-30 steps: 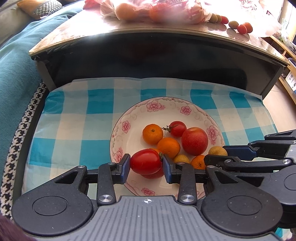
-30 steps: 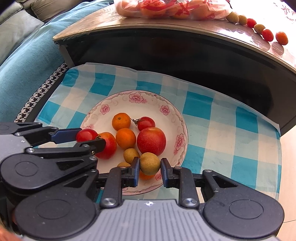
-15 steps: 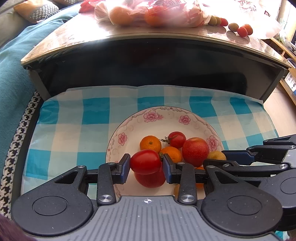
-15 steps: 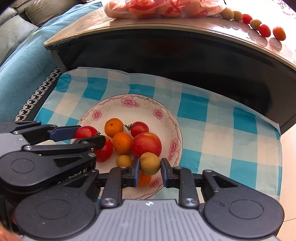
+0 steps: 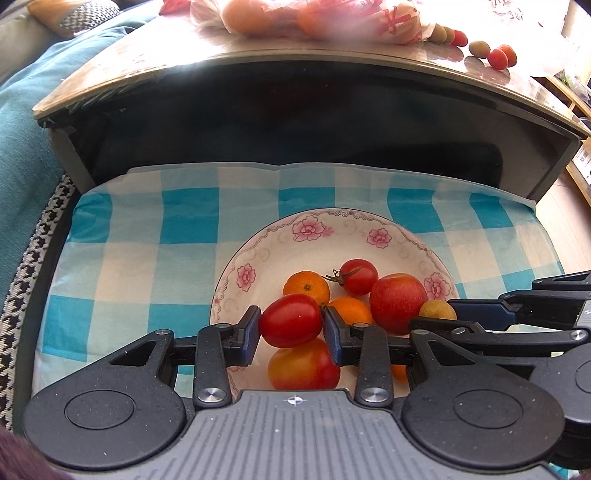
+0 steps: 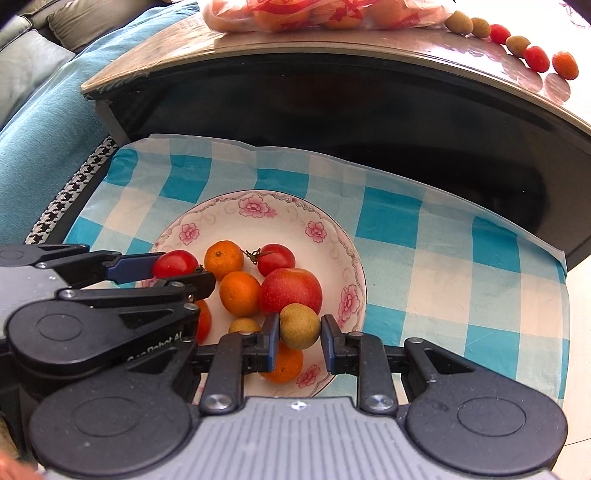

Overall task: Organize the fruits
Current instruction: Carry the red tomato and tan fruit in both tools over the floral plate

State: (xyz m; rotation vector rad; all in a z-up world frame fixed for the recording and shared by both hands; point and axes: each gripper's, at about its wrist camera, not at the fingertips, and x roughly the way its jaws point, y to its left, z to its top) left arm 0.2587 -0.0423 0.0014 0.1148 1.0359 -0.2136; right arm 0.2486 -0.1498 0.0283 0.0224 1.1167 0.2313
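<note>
Both fruits have come up off the plate (image 5: 236, 273) over the last second — the left hand-held gripper (image 5: 291, 328) clamps a red tomato (image 5: 290, 319), the right hand-held gripper (image 6: 298, 338) a small yellow-green fruit (image 6: 299, 325). Each hangs just above the pile, so the lift looks done and carrying them toward the row on the tabletop (image 6: 406, 40) is likely next.

A smooth red tomato (image 5: 290, 320) is sitting pinched between the blue pads of the left tongs (image 5: 291, 325), hanging just above the floral plate (image 5: 258, 254). A small round greenish-brown fruit (image 6: 299, 326) is being held the same way in the right tongs (image 6: 298, 341), over the plate's near rim. Lying on the plate are a red apple (image 6: 290, 290), two small oranges (image 6: 224, 260) (image 6: 240, 293), a stemmed cherry tomato (image 6: 276, 259), a red-and-orange tomato (image 5: 303, 366) under the held one, another greenish-brown fruit (image 6: 243, 326) and an orange (image 6: 286, 363) partly hidden. More small fruits (image 6: 517, 44) are lying in a row on the table (image 6: 369, 48), beside a bag of fruit (image 6: 317, 13).
</note>
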